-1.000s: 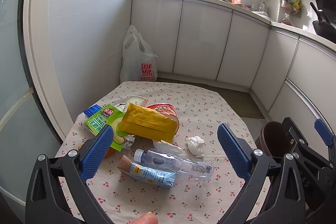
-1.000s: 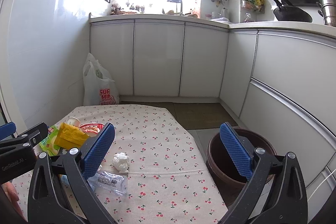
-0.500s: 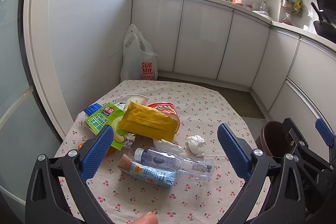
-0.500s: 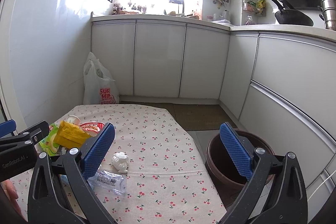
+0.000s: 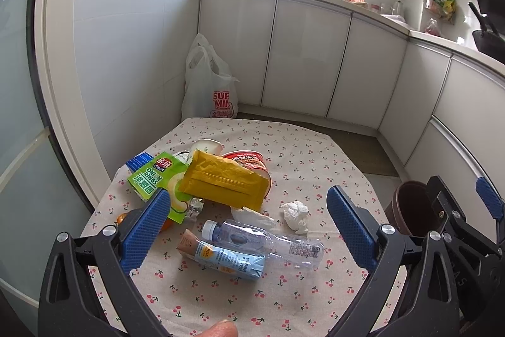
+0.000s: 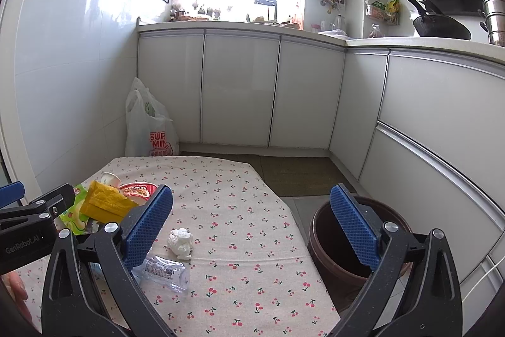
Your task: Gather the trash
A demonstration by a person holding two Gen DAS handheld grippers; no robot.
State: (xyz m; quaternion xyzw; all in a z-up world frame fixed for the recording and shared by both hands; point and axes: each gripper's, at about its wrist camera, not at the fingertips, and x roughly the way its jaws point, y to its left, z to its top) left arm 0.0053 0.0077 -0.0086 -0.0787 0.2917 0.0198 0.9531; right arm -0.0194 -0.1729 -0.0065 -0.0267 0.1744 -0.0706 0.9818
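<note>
Trash lies on the cherry-print table (image 5: 284, 153): a yellow packet (image 5: 225, 183) on a red noodle cup (image 5: 251, 161), a green onion-rings bag (image 5: 157, 179), a clear plastic bottle (image 5: 262, 239), a blue drink carton (image 5: 224, 256) and a crumpled tissue (image 5: 295, 212). My left gripper (image 5: 249, 229) is open and empty, above the bottle and carton. My right gripper (image 6: 251, 226) is open and empty over the table's right edge, with the tissue (image 6: 180, 242) and bottle end (image 6: 164, 269) at its left finger. A brown bin (image 6: 353, 245) stands on the floor right of the table.
A white shopping bag (image 5: 208, 90) stands on the floor beyond the table against the wall. White cabinets (image 6: 240, 90) line the back and right. A paper cup (image 5: 205, 147) and a blue wrapper (image 5: 139, 161) lie behind the pile. The right gripper's body shows in the left wrist view (image 5: 457, 226).
Both grippers have stayed open and nearly still; the views have shifted only slightly.
</note>
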